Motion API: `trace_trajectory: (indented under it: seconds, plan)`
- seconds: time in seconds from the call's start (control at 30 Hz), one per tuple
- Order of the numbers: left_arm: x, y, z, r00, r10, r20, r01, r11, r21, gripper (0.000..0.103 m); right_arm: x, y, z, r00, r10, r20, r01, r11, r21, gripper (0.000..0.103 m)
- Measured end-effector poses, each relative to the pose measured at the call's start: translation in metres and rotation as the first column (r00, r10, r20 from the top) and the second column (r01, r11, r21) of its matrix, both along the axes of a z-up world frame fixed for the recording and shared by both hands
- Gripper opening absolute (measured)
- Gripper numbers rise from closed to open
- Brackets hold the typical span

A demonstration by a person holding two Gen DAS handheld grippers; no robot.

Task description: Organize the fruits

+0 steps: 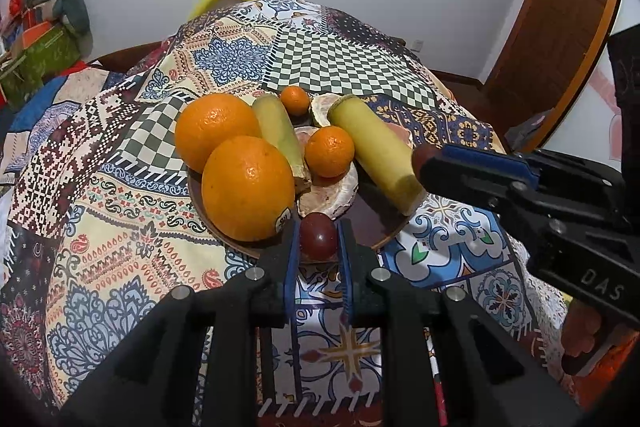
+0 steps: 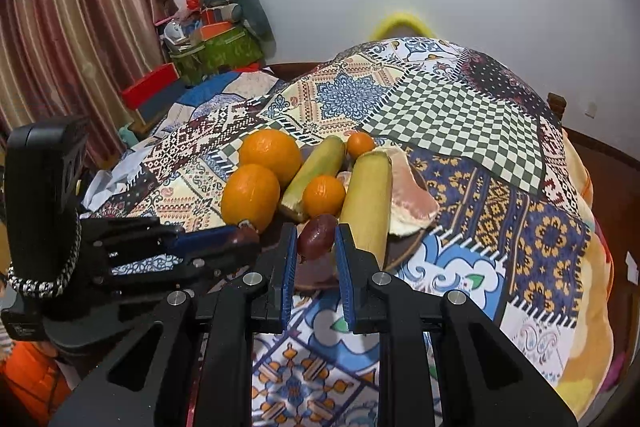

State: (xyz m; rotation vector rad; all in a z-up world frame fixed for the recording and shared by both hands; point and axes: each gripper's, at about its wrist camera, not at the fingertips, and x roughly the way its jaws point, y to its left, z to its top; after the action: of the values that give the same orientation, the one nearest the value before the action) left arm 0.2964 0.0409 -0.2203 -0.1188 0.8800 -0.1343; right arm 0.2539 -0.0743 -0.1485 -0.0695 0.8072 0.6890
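Both claws are clamped, each on one small dark red fruit: my left claw (image 1: pixel 318 239) pinches a round plum (image 1: pixel 318 235), and my right claw (image 2: pixel 316 241) pinches a longer, date-shaped fruit (image 2: pixel 316 235). Each hangs at the near edge of the brown plate (image 1: pixel 372 223), which sits on the patchwork cloth (image 1: pixel 120 227) covering the desk.

Just ahead of my left claw lie two big oranges (image 1: pixel 248 187), side by side and touching. To their right is a pale green stalk (image 1: pixel 278 131), then two small tangerines (image 1: pixel 329 151), one near and one far, then a second, thicker stalk (image 1: pixel 376 147) slanting toward my right claw. Pinkish peeled pieces (image 2: pixel 412 199) lie under and beside them.

By my reckoning the job is mostly done: like fruits already lie gathered together on the plate. What seems left is setting down these two dark fruits, probably in the bare near part of the plate, and letting go.
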Motion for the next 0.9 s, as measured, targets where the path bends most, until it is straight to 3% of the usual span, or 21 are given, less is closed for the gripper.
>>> trace_trajectory:
  seconds: [0.47, 0.63, 0.9]
  plan:
    - [0.007, 0.002, -0.001, 1.0, 0.003, 0.001, -0.003, 1.0, -0.022, 0.017, 0.016, 0.006, -0.006, 1.0, 0.012, -0.015, -0.012, 1.0, -0.006, 0.021]
    - [0.004, 0.002, 0.003, 1.0, 0.008, 0.007, -0.008, 1.0, -0.014, 0.022, 0.014, 0.001, -0.004, 1.0, 0.0, -0.014, 0.0, 1.0, 0.0, 0.021]
    - [-0.019, -0.003, 0.036, 0.997, 0.019, 0.075, -0.02, 1.0, 0.015, 0.022, 0.002, -0.015, 0.02, 0.999, -0.034, 0.02, 0.033, 0.999, 0.036, 0.021]
